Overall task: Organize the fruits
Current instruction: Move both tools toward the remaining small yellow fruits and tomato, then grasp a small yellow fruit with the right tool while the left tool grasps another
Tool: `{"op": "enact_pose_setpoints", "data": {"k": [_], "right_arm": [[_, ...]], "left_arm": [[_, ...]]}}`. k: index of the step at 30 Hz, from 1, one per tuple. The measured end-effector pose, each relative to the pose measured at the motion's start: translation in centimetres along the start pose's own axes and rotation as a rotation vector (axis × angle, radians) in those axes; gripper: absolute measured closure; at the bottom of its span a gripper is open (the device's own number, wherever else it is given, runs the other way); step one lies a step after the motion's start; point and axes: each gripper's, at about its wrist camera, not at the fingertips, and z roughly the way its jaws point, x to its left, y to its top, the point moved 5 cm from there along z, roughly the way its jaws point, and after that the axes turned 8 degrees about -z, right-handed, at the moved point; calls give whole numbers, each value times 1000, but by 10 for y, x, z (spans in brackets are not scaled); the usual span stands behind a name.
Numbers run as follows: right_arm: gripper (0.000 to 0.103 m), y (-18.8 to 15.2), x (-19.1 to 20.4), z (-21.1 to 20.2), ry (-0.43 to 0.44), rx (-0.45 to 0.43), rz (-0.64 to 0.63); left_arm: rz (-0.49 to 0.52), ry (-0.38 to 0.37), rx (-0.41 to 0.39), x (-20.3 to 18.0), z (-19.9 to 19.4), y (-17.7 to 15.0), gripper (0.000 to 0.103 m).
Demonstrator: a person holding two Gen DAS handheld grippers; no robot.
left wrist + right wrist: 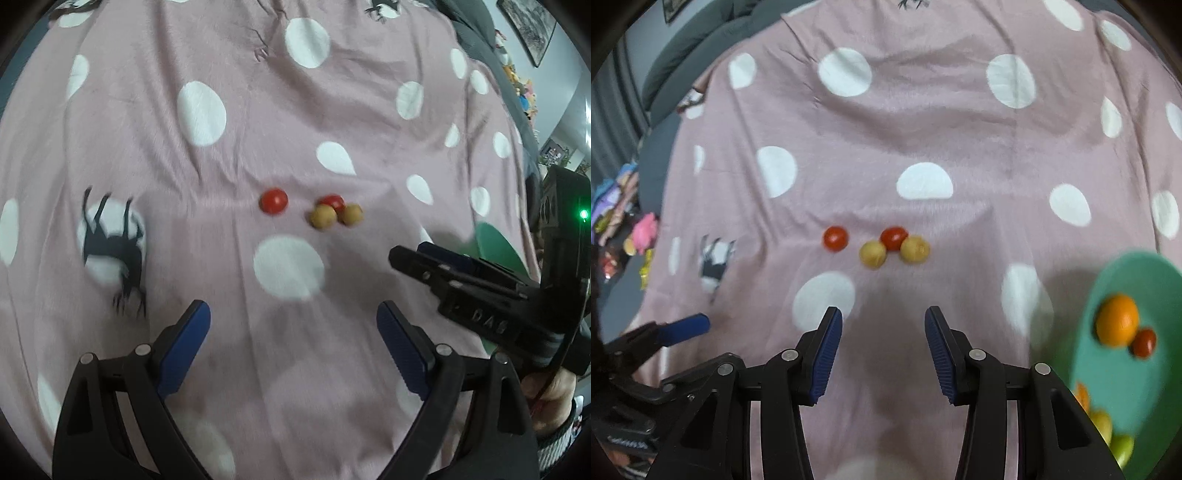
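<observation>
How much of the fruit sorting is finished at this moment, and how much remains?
Partly done. The green bowl already holds an orange, a small red fruit and some yellow-green ones at its near edge. Nothing is in hand: the left tool and the right tool are both open and empty. Left on the blanket: two red tomatoes and two yellow fruits.

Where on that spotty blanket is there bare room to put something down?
Bare blanket lies beyond the four loose fruits, and between them and the right tool. It is crowded where a red tomato touches two yellow fruits, and in the green bowl.
</observation>
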Motion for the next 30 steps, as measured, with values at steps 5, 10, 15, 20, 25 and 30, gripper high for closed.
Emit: {"op": "enact_pose_setpoints", "data": {"k": [5,10,15,20,25,30], "right_arm": [[56,20,-10,39,-26,30,-5],[56,27,-20,66,-43,73,-17],[56,28,-24,85,-39,120,-22],[72,30,-26,92,-39,102,-40],[73,21,-42,77,-13,70,75],[72,12,-48,52,12,14,156]], "left_arm": [[15,10,-10,-1,21,29,12],[1,1,-6,3,35,42,13],[2,6,14,5,45,46,14],[22,14,18,-1,53,50,16],[47,13,36,-11,68,53,23],[44,19,73,-18,91,55,40]]}}
